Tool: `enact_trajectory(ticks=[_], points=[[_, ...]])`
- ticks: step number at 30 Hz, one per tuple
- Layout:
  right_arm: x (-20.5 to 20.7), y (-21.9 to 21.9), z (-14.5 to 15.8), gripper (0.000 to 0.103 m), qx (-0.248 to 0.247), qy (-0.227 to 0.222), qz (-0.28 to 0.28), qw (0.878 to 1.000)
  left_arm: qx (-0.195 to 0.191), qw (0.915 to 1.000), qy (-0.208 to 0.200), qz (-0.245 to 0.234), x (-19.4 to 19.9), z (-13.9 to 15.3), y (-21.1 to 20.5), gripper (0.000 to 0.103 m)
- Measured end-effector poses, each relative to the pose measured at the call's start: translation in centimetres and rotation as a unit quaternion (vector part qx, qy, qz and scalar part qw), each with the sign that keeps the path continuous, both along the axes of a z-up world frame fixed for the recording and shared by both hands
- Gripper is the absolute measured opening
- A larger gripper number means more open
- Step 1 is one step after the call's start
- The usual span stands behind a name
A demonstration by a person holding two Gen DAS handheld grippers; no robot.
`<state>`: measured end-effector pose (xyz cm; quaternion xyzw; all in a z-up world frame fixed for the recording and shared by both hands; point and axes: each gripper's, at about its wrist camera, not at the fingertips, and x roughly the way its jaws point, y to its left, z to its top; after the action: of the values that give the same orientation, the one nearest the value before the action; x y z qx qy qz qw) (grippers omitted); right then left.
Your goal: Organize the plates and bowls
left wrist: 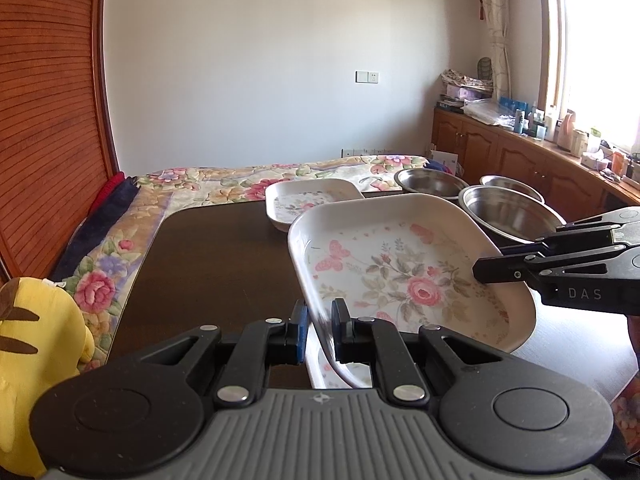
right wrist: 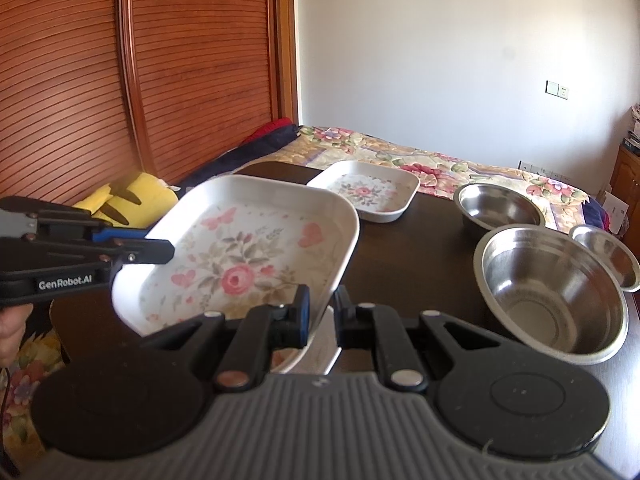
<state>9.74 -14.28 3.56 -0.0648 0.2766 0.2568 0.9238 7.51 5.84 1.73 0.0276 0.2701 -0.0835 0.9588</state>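
A large white tray-plate with a rose print (left wrist: 400, 276) (right wrist: 240, 256) hangs tilted above the dark table (left wrist: 220, 264) (right wrist: 416, 264). My left gripper (left wrist: 320, 320) (right wrist: 166, 248) is shut on its left rim. On the opposite rim my right gripper (right wrist: 322, 308) (left wrist: 482, 272) is shut. Under the held plate a white rim of another dish (left wrist: 326, 368) (right wrist: 320, 344) shows. A smaller floral plate (left wrist: 308, 200) (right wrist: 368, 194) lies farther back. Three steel bowls (left wrist: 508, 212) (right wrist: 552, 288) (right wrist: 500, 204) (right wrist: 612, 256) stand empty to the right.
A bed with a floral cover (left wrist: 240, 184) (right wrist: 440, 160) runs behind the table. A yellow plush toy (left wrist: 36, 352) (right wrist: 132, 198) lies at the left by a wooden slatted wardrobe (left wrist: 48, 120). A cluttered wooden cabinet (left wrist: 540, 152) lines the window wall.
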Motion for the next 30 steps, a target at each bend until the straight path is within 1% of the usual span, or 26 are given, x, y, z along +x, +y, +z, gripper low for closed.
enact_trajectory(ticks=[11,20,30], points=[[-2.2,-0.2,-1.3,0.014,-0.004,0.008,-0.002,1.0,0.003,1.0,0.008,-0.002,-1.7,-0.7,-0.5,0.013],[-2.2,-0.2,-3.0,0.014,-0.013,0.025,-0.004,1.0,0.001,0.9995,0.031,0.0,-1.2,-2.6,-0.5,0.013],[-2.1,-0.2,-3.6,0.014,-0.009,0.032,-0.003,0.999,0.011,0.999,0.044,0.002,-0.7,-4.1,-0.7,0.013]])
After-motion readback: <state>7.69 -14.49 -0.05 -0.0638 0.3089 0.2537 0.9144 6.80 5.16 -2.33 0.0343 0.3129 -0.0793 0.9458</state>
